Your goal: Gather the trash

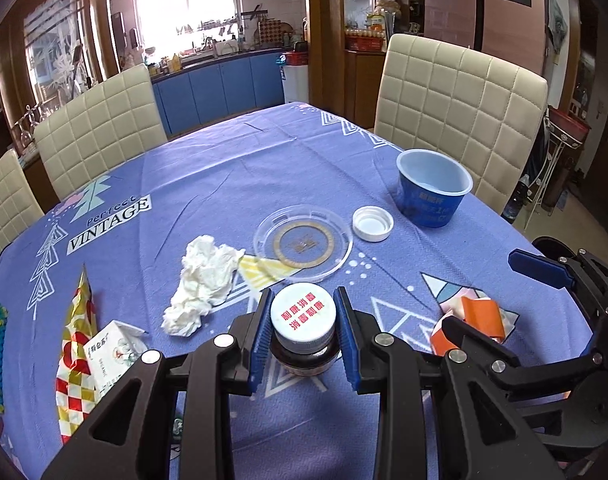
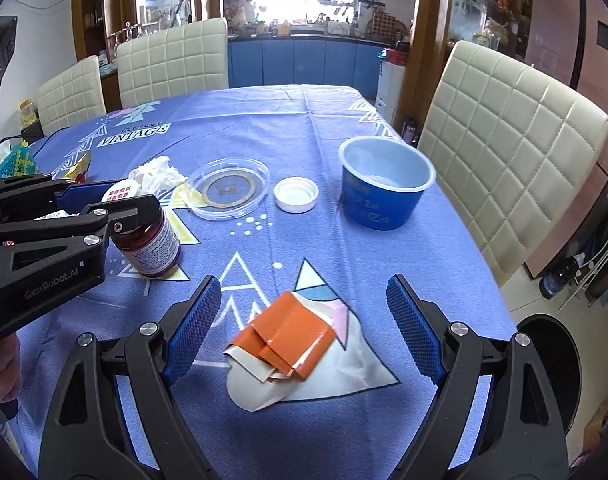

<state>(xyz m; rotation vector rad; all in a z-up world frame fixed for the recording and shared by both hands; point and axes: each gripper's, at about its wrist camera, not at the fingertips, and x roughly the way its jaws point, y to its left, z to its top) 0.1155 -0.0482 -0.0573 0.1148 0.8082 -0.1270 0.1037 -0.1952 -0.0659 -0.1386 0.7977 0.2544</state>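
A brown glass bottle [image 1: 303,312] with a white cap printed in red stands on the blue tablecloth [image 1: 224,168]. My left gripper [image 1: 303,292] is shut on it, one blue pad on each side of the cap and neck. The right wrist view shows the same bottle [image 2: 152,248] leaning slightly in that grip. My right gripper [image 2: 303,280] stands open just above the cloth. A folded orange-and-white wrapper [image 2: 288,340] lies between and just behind its fingertips, untouched. A crumpled white tissue [image 1: 204,280] lies left of the bottle.
Beyond the bottle lie a clear round lid [image 1: 304,240], a white screw cap [image 1: 373,223] and a blue cup [image 1: 432,188]. A gold-and-red wrapper [image 1: 76,340] and a small white box [image 1: 112,352] sit at the left. Cream chairs [image 2: 504,152] ring the table; a black bin [image 2: 552,360] stands below right.
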